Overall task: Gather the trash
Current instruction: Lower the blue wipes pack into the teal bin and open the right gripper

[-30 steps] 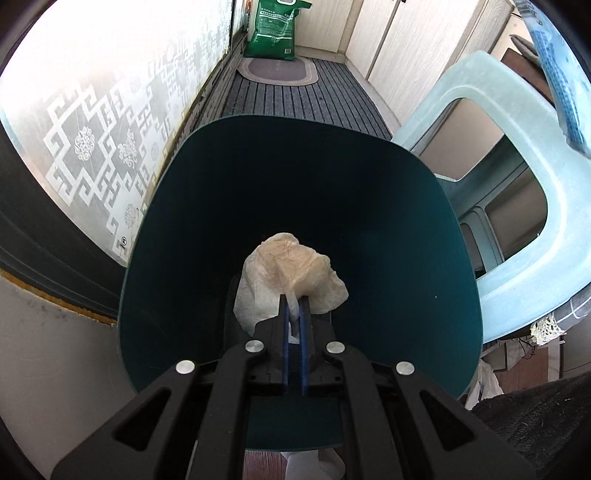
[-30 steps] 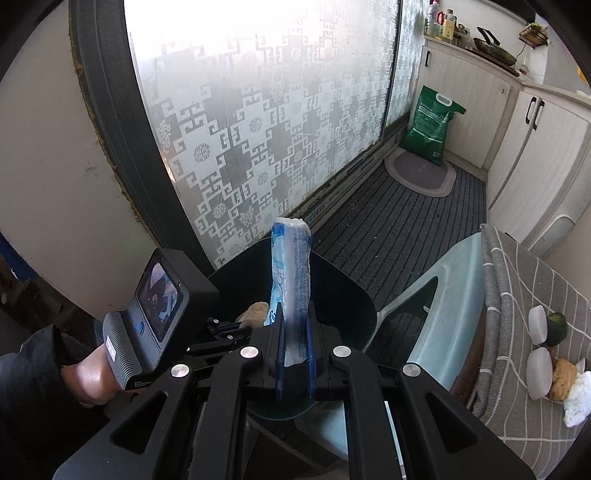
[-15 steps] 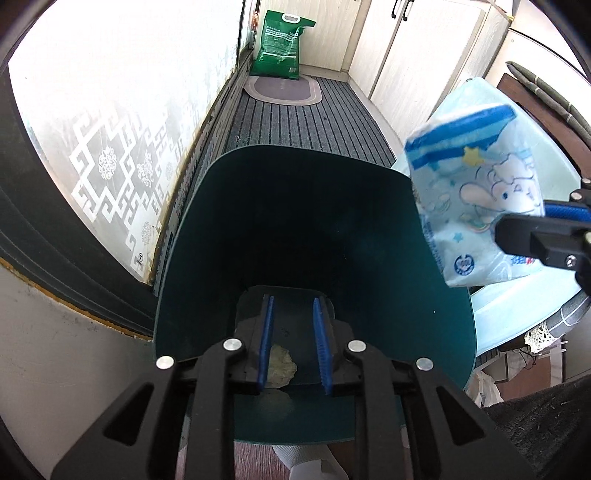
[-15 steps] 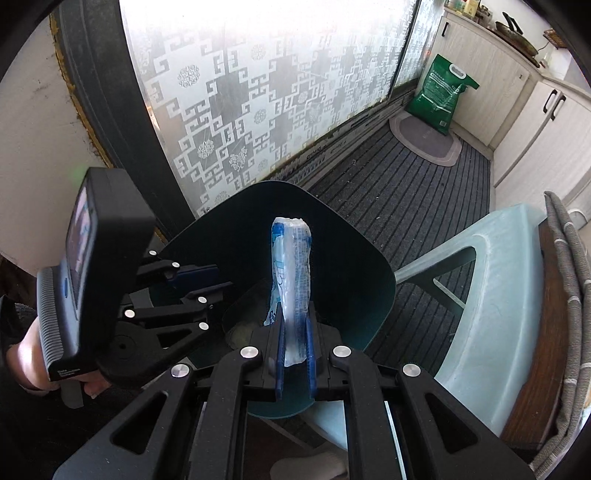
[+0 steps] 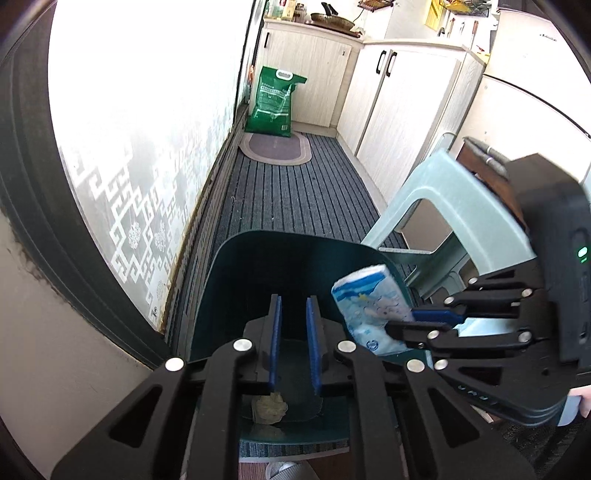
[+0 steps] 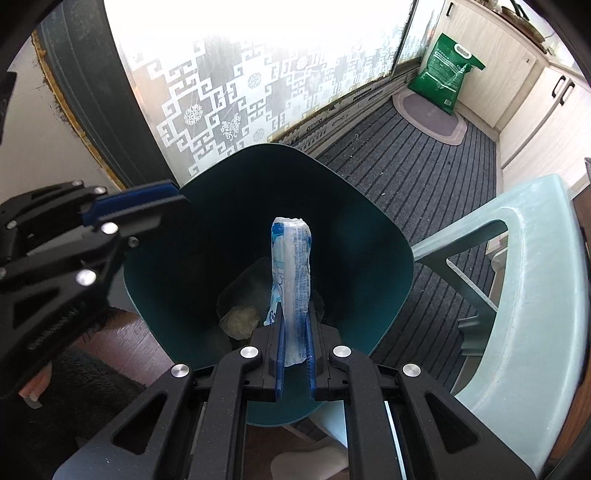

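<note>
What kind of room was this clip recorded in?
Most likely a narrow home kitchen or a kitchen balcony. Pale cabinets with a pan on the counter line one side, a frosted patterned sliding door the other, and a striped floor mat runs between them.

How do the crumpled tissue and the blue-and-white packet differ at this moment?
The crumpled tissue lies loose on the bottom of the dark green bin; the blue-and-white packet is clamped in the right gripper above the bin's opening. The tissue is a beige, shapeless wad; the packet is flat, printed and glossy. The tissue looks smaller than the packet. Both are trash for this bin.
</note>
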Demonstrator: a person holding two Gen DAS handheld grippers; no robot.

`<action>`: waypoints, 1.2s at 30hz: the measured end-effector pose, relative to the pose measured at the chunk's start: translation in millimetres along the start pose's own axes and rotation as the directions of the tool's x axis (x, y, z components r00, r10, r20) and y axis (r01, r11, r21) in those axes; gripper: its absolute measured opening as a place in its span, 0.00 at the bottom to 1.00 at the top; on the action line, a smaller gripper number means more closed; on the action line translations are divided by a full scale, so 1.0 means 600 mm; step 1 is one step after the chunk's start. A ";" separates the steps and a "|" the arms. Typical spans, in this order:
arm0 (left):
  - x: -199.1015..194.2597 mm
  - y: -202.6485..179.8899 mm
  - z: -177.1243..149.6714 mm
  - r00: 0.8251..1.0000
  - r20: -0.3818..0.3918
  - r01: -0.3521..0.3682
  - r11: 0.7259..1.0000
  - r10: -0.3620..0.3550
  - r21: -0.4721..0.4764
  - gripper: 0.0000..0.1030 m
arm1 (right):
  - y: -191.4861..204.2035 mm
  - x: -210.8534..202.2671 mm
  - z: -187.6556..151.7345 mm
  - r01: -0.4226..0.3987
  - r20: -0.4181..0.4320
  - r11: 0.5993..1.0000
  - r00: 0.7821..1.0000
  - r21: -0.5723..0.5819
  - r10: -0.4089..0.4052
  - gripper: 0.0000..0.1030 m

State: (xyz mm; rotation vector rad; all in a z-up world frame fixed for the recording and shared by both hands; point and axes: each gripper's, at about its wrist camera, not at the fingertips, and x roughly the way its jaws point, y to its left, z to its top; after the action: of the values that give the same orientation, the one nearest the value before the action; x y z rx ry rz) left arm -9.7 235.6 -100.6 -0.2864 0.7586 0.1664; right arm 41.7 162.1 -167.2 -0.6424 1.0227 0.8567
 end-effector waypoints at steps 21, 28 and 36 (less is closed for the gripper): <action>-0.186 -0.055 0.065 0.927 0.348 0.122 0.990 -0.139 0.070 0.12 | 0.010 0.125 -0.016 -0.011 -0.124 1.000 0.992 -0.013 0.009 0.10; -0.211 -0.053 0.066 0.911 0.380 0.147 0.987 -0.162 0.068 0.14 | 0.009 0.125 -0.022 -0.028 -0.112 1.000 0.993 0.005 0.029 0.34; -0.216 -0.053 0.071 0.906 0.394 0.145 0.988 -0.157 0.060 0.15 | 0.017 0.080 -0.023 -0.040 -0.031 0.999 0.999 -0.027 0.039 0.34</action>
State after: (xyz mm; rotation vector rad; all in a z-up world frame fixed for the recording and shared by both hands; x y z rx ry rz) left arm -66.7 213.2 25.5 -0.2712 0.3313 0.0623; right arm 39.1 170.7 -217.3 -0.6614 1.0554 0.8993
